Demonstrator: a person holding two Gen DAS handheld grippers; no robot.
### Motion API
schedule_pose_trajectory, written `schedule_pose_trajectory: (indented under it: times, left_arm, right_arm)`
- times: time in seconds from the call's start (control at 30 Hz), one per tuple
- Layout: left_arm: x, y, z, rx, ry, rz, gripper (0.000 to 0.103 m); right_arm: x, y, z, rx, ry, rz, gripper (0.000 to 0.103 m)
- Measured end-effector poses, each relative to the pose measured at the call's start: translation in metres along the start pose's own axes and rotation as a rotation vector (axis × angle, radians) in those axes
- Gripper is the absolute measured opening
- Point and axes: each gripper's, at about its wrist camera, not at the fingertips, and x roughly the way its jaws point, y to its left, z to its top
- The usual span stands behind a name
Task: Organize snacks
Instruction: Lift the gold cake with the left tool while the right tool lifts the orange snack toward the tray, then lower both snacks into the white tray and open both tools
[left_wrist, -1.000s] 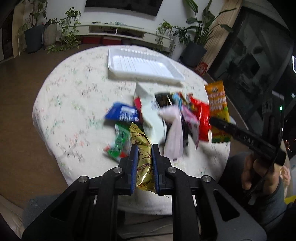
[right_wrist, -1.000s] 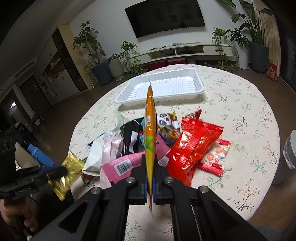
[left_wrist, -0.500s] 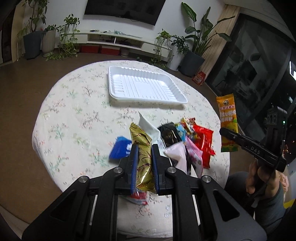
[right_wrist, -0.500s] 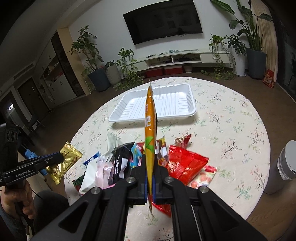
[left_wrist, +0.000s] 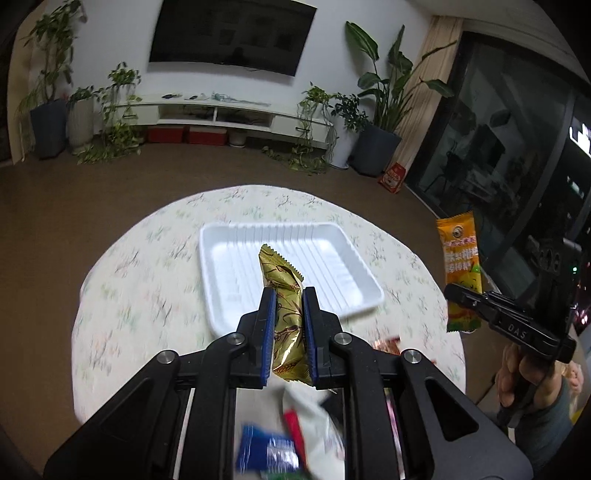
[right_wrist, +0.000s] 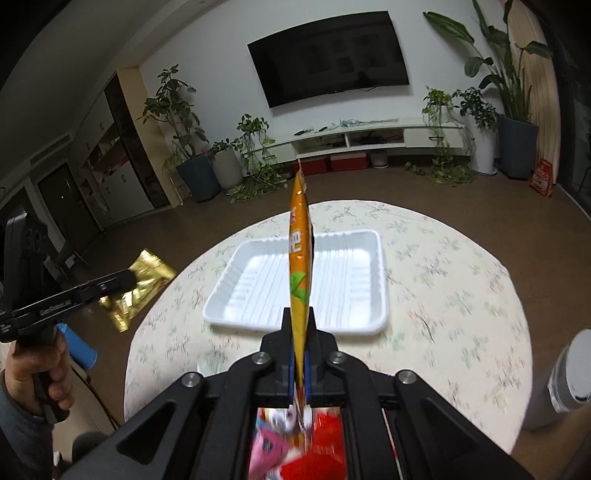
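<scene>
At lower centre of the left wrist view, left hand-held gripper (left_wrist: 289, 317) clamped on a gold snack packet (left_wrist: 286, 314), its upper end overlapping the near edge of the white tray (left_wrist: 229, 273) in the picture. At right edge of that same view, right hand-held gripper (left_wrist: 456, 293) seen side-on, closed on an orange snack packet (left_wrist: 459, 258) with its printed face showing, a hand (left_wrist: 524, 373) wrapped round the handle below. In the right wrist view, orange packet (right_wrist: 300, 258) only edge-on, a thin blade rising from the closed right hand-held gripper (right_wrist: 300, 321) across the tray (right_wrist: 347, 280); at left of frame, left hand-held gripper (right_wrist: 125, 278) and gold packet (right_wrist: 142, 284) out past the rim of the round tabletop (right_wrist: 443, 280), over the floor. Remaining snacks (left_wrist: 269, 450) blurred at the bottom edge beneath each gripper: blue and white in the left view, pink and red (right_wrist: 295, 446) in the right. Tray bare inside. Floral tabletop (left_wrist: 147, 280) free all round the tray. A pale cylinder (right_wrist: 565, 373) off the tabletop's right rim, right view only.
</scene>
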Motion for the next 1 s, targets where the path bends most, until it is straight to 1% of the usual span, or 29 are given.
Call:
schedule_pose_trajectory:
  times: [0.07,0.13,0.2,0.33,0.43,0.5,0.63,0.83,1.0]
  left_arm:
    - [0.019,-0.001,0.017,0.001,0.018,-0.009,0.013]
    - [0.040,-0.001,0.029,0.008,0.037,0.000,0.013]
    - [0.064,0.000,0.039,0.013,0.068,0.017,0.013]
    - [0.110,0.008,0.048,-0.012,0.118,0.029,0.013]
    - [0.141,0.012,0.048,-0.018,0.153,0.044,0.013]
    - [0.158,0.014,0.044,-0.019,0.167,0.053,0.013]
    - [0.189,0.015,0.031,-0.026,0.200,0.057,0.013]
    - [0.217,0.023,0.015,-0.026,0.242,0.063,0.013]
    - [0.235,0.029,0.008,-0.022,0.267,0.075,0.013]
  right_arm:
    - [0.018,-0.002,0.013,0.006,0.027,0.018,0.004]
    - [0.037,-0.004,0.021,0.006,0.058,0.030,0.004]
    - [0.057,-0.005,0.030,-0.003,0.088,0.031,0.004]
    - [0.098,-0.010,0.043,0.010,0.162,0.050,0.004]
    - [0.131,-0.019,0.043,0.047,0.225,0.067,0.004]
    - [0.147,-0.024,0.041,0.066,0.253,0.069,0.004]
    - [0.179,-0.032,0.033,0.109,0.316,0.066,0.004]
    - [0.203,-0.047,0.017,0.171,0.378,0.061,0.004]
    - [0.211,-0.059,0.010,0.197,0.419,0.051,0.005]
